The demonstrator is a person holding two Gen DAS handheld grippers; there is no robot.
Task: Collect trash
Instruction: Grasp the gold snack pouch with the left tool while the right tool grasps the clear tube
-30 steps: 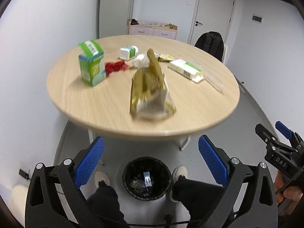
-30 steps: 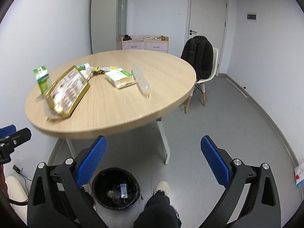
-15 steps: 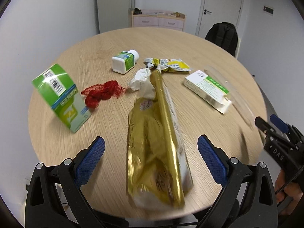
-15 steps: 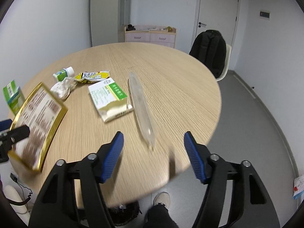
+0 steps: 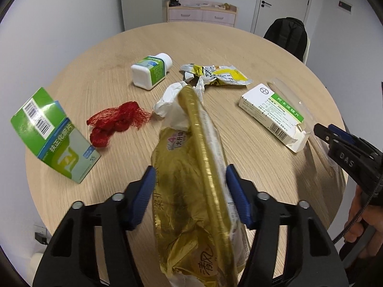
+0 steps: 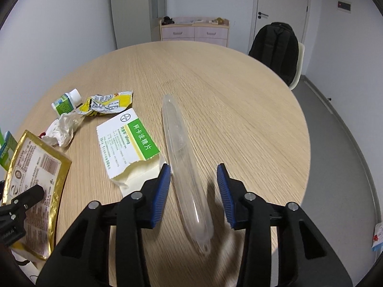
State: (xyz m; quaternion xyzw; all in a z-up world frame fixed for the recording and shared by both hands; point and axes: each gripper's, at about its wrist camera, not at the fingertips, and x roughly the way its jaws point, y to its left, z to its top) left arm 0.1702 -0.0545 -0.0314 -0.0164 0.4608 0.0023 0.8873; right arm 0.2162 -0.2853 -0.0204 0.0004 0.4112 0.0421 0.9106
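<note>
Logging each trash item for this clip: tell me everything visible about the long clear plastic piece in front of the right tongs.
The clear plastic sleeve is a long, narrow, transparent shell, rounded at both ends, with a small hole near the close tip. It looks like thin moulded plastic and appears empty. It lies flat on the round wooden table, running away from the camera, its near part between the open fingers of the right tongs, nearer the left finger; contact is unclear. The torn white-and-green medicine box sits beside it.

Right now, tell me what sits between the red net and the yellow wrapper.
A crumpled white tissue lies between the red net and yellow wrapper, in the left wrist view.
</note>
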